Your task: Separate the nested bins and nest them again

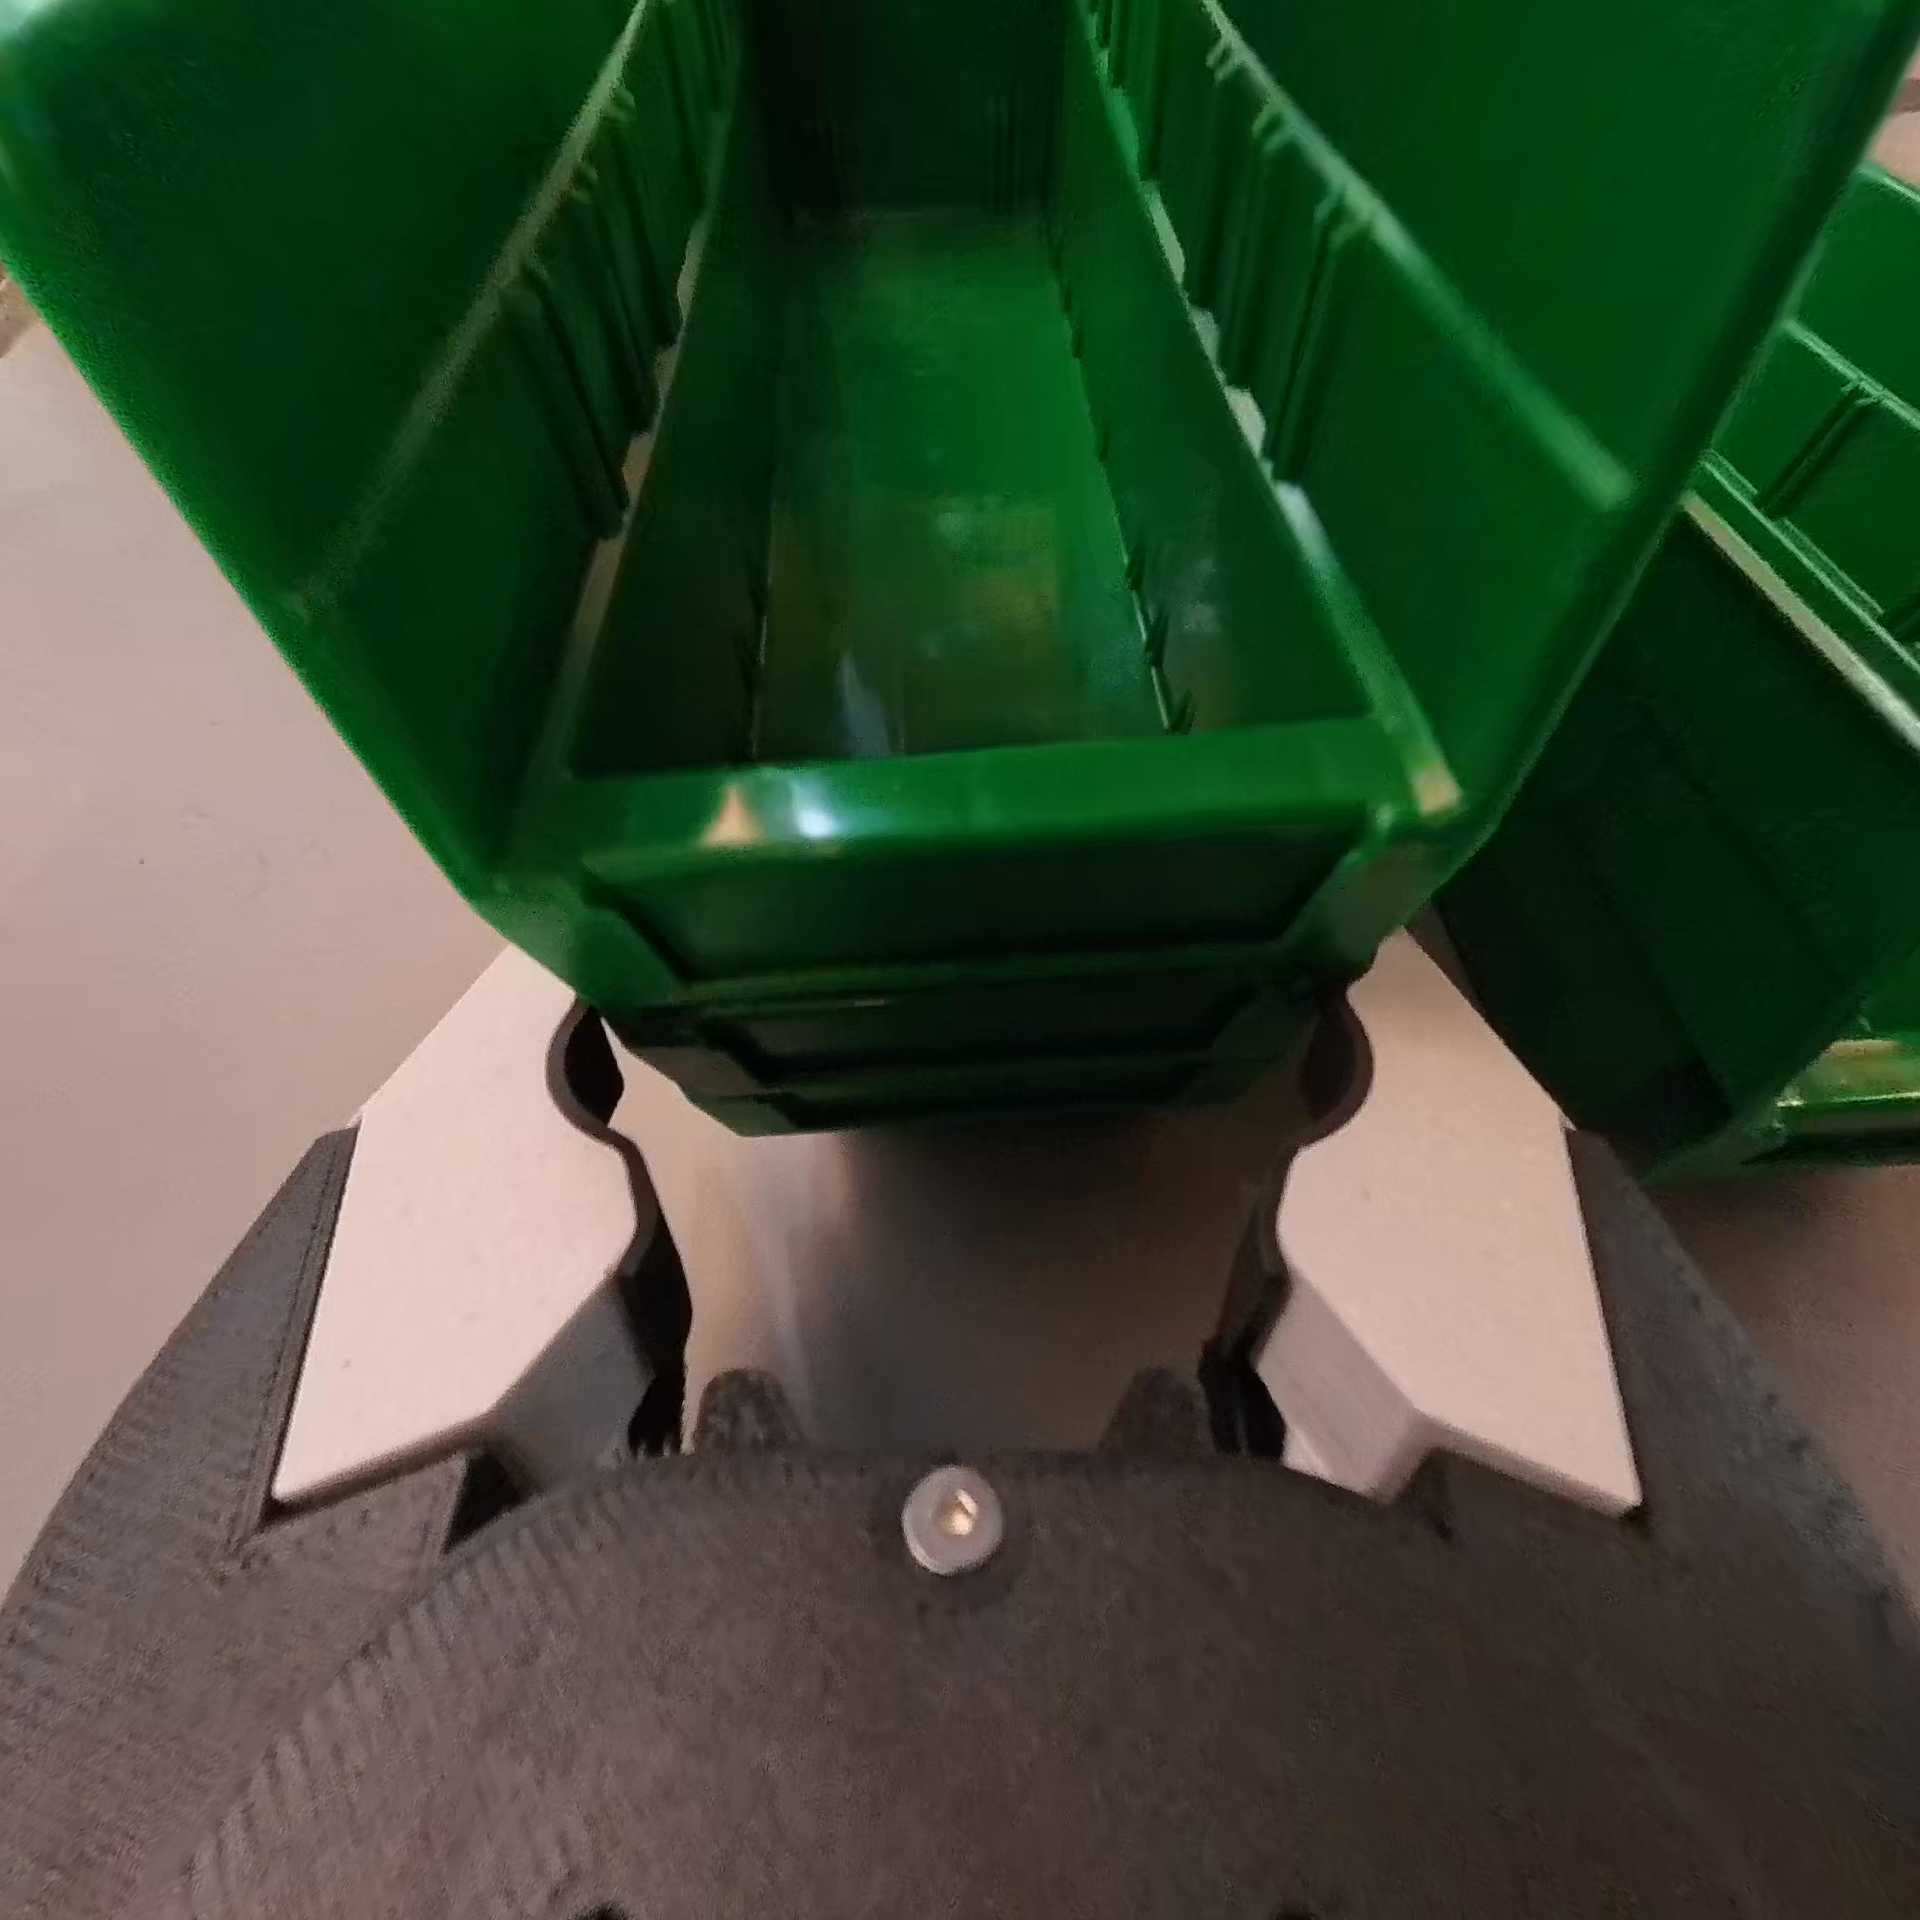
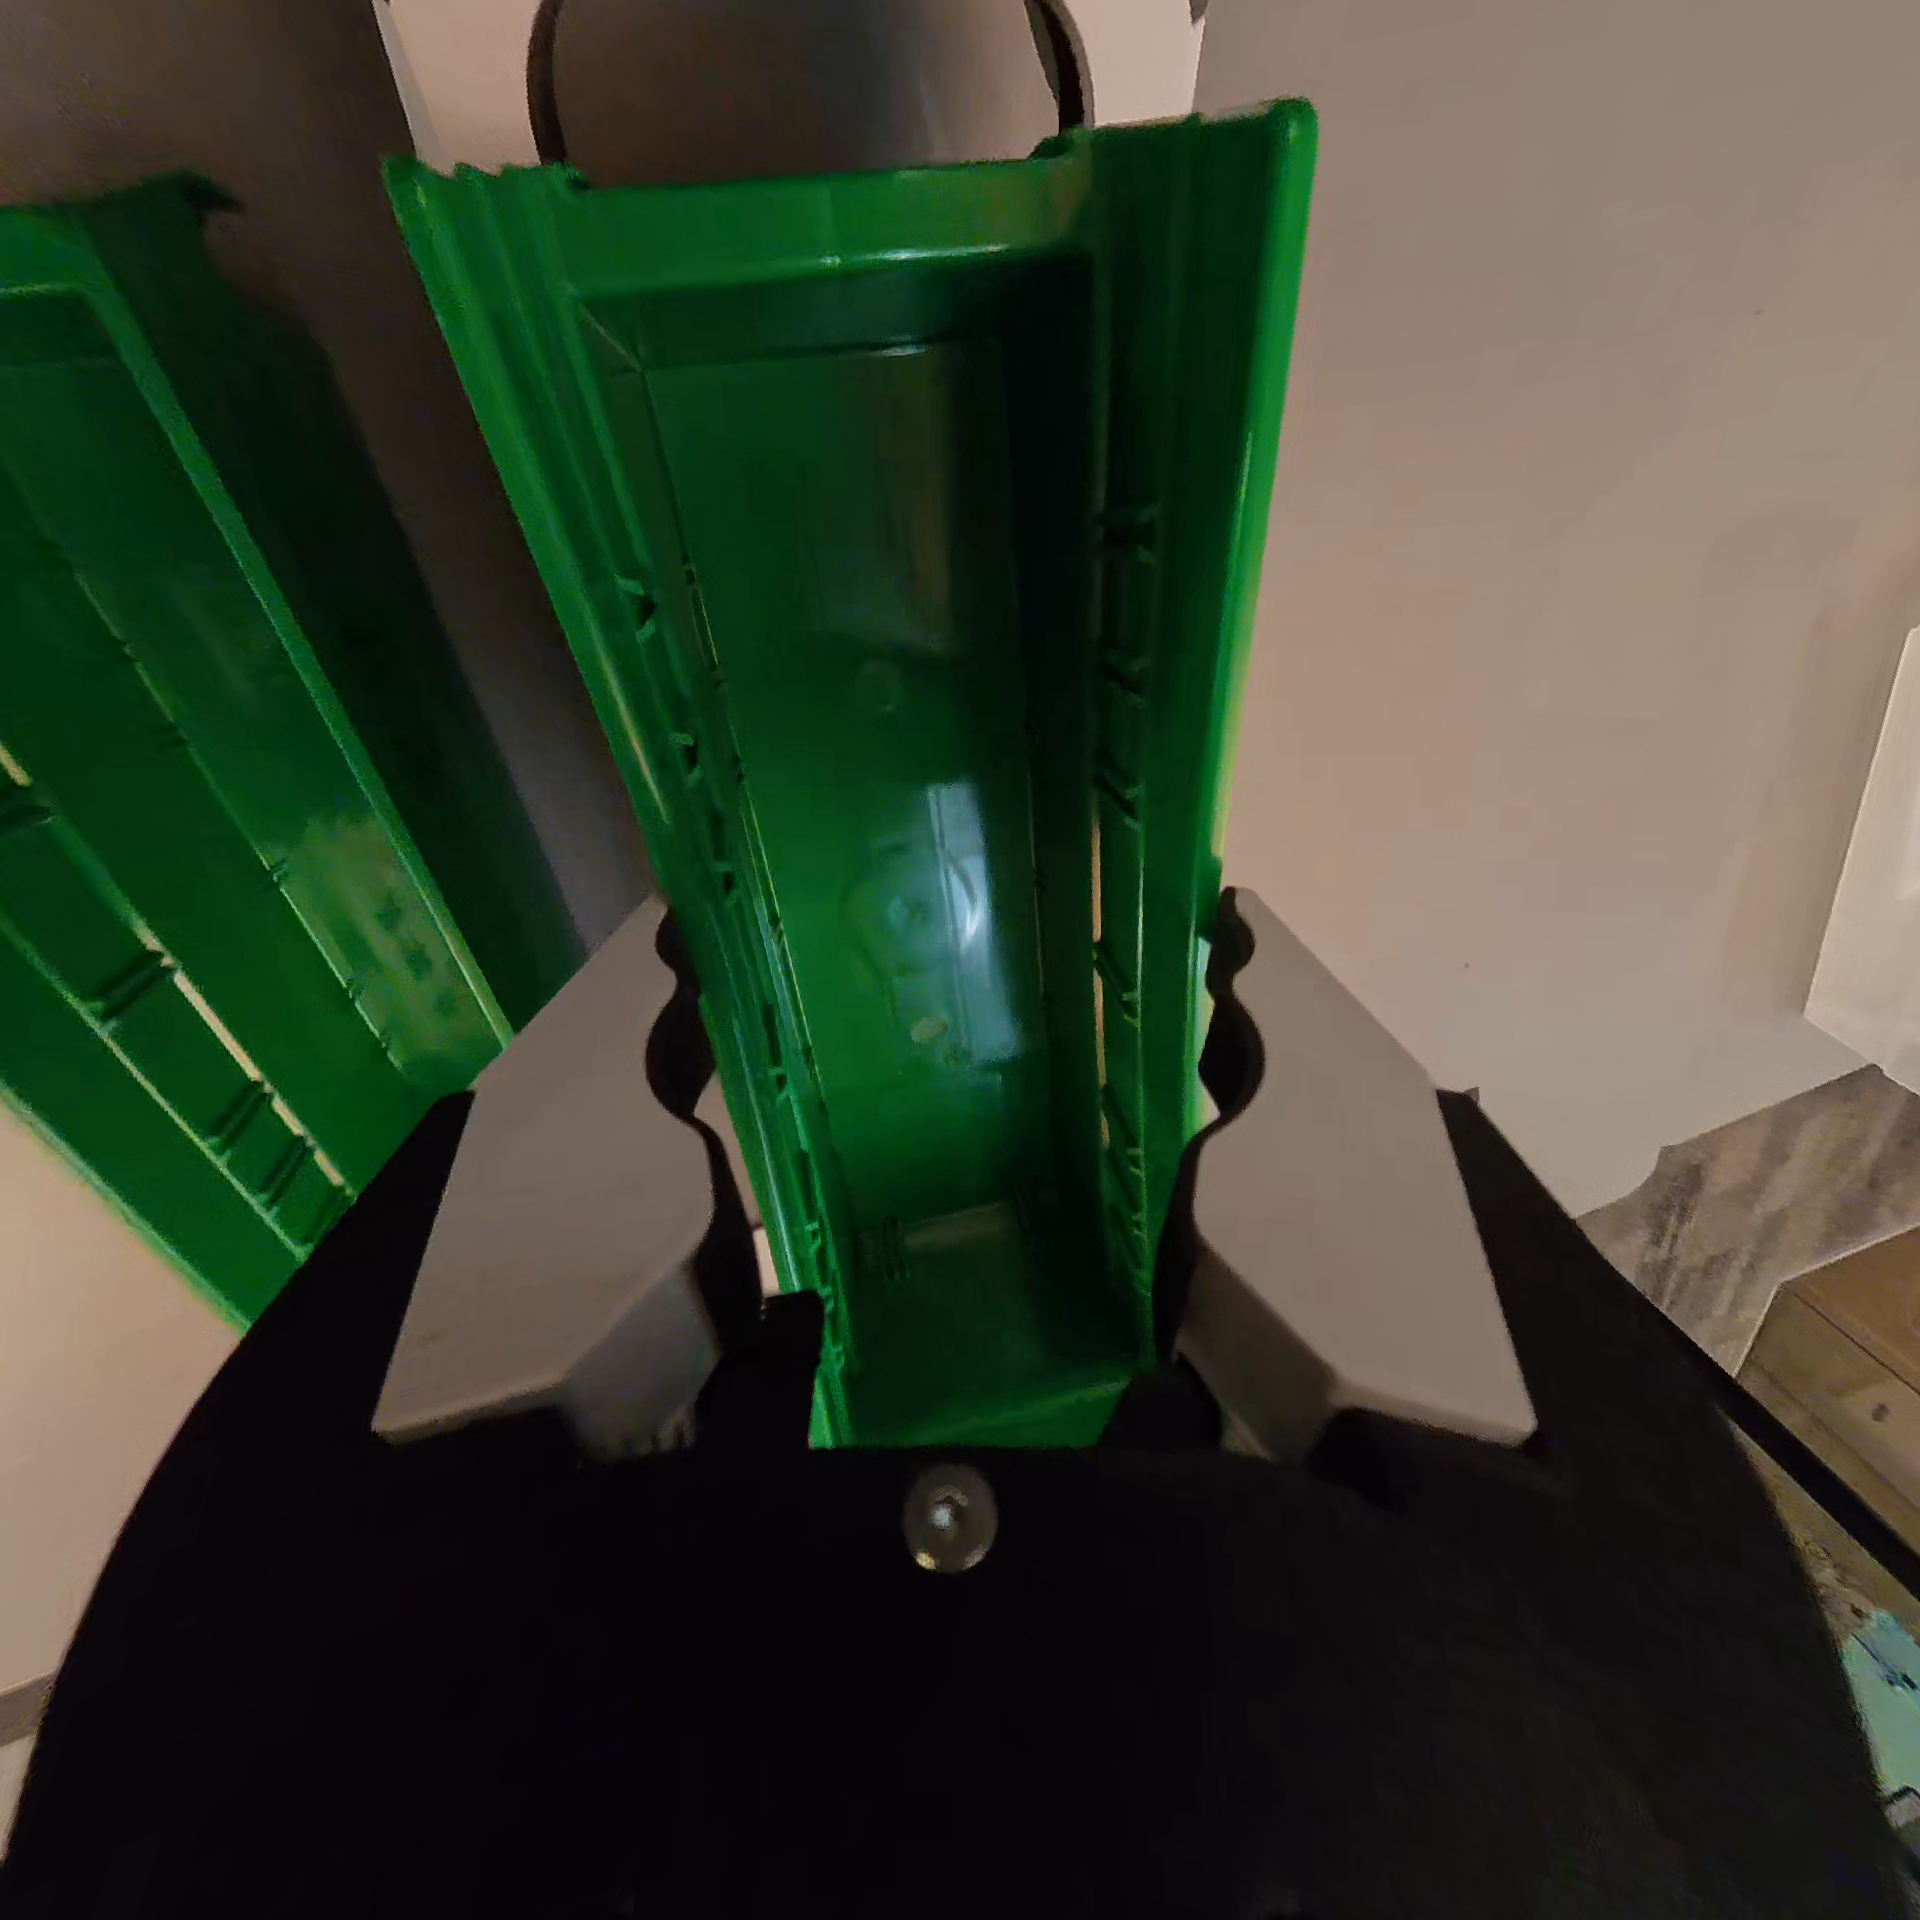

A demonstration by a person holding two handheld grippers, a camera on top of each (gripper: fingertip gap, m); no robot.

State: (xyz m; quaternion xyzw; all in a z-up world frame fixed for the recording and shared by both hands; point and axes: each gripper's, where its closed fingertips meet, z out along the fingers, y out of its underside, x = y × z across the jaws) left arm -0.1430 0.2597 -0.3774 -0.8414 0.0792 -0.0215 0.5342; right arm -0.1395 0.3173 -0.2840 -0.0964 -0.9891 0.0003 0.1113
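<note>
My left gripper (image 1: 961,1049) clasps the near end of a stack of nested green bins (image 1: 966,582), its pale wedge fingers (image 1: 468,1226) pressing the stack's lower corners. The bins are long, glossy, ribbed plastic troughs whose long axis runs up the frame, away from me. A second green bin (image 1: 1766,727) lies at the right edge. My right gripper (image 2: 951,1039) clenches a single narrow green bin (image 2: 904,675) by its side walls, open top facing me, its length also running toward the top. Another green bin (image 2: 187,727) sits at left on the cream tabletop (image 2: 1558,520).
</note>
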